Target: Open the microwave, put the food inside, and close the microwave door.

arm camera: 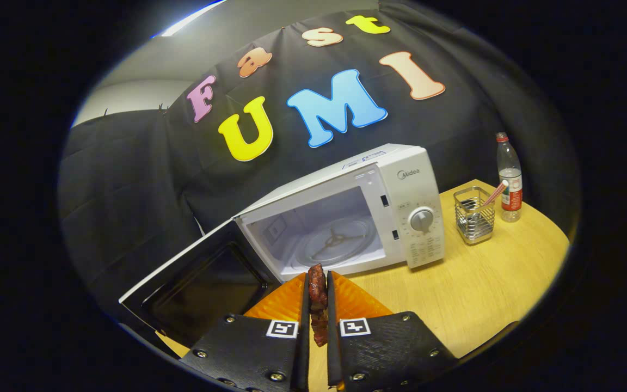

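**Food clamped in gripper, held before open microwave**

The gripper point(318, 296) is holding its two fingers point(346, 302) drawn close together, and both are pressing on a piece of food point(317, 288) that is sitting between them. The food is showing as a dark, reddish-brown, lumpy strip, standing roughly on end in the narrow gap; its upper end is rising just above the fingertips and its lower end is hanging down between the finger bases. What kind of food it is cannot be told.

Just ahead of the fingers, the microwave point(400, 179) is standing on a wooden table point(477, 288). Its door point(199, 283) is swinging fully open to the left of the fingers, with the dark inner window facing up toward the camera. The cavity point(319, 228) is lying open directly beyond the food, and a glass turntable point(338, 242) is resting on its floor. The top of the food is lining up in the view with the front lower edge of the cavity; whether it is touching that edge cannot be told. The control panel, with its round dial point(421, 219), is sitting to the right of the cavity.

Further right on the table, well apart from the gripper, a metal mesh holder point(474, 220) is standing beside a plastic bottle point(509, 179).
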The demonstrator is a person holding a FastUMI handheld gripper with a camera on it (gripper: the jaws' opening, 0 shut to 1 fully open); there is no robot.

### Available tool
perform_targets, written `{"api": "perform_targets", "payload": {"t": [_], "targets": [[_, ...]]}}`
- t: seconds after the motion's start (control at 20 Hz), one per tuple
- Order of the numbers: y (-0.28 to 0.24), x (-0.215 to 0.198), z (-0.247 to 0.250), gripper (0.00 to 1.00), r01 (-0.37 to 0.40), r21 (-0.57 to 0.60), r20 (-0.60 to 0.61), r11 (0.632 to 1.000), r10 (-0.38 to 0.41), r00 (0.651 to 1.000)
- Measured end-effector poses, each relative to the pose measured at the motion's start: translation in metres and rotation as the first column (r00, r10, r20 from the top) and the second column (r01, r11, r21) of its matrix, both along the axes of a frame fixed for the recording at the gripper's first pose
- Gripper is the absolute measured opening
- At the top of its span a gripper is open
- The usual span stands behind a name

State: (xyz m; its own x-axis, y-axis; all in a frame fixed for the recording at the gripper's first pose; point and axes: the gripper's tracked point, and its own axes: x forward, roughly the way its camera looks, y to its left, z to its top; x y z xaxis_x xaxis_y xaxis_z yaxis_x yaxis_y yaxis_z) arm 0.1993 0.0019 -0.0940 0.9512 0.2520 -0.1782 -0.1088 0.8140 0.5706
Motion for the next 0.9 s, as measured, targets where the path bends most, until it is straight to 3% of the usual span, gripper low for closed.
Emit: {"api": "perform_targets", "payload": {"t": [0.35, 0.7, 0.9], "targets": [[0.038, 0.083, 0.013, 0.13, 0.050, 0.142, 0.037, 0.989, -0.056, 0.998], [0.043, 0.160, -0.012, 0.13, 0.129, 0.337, -0.036, 0.933, -0.125, 0.992], [0.029, 0.191, -0.026, 0.13, 0.200, 0.390, -0.077, 0.899, -0.185, 0.980]]}}
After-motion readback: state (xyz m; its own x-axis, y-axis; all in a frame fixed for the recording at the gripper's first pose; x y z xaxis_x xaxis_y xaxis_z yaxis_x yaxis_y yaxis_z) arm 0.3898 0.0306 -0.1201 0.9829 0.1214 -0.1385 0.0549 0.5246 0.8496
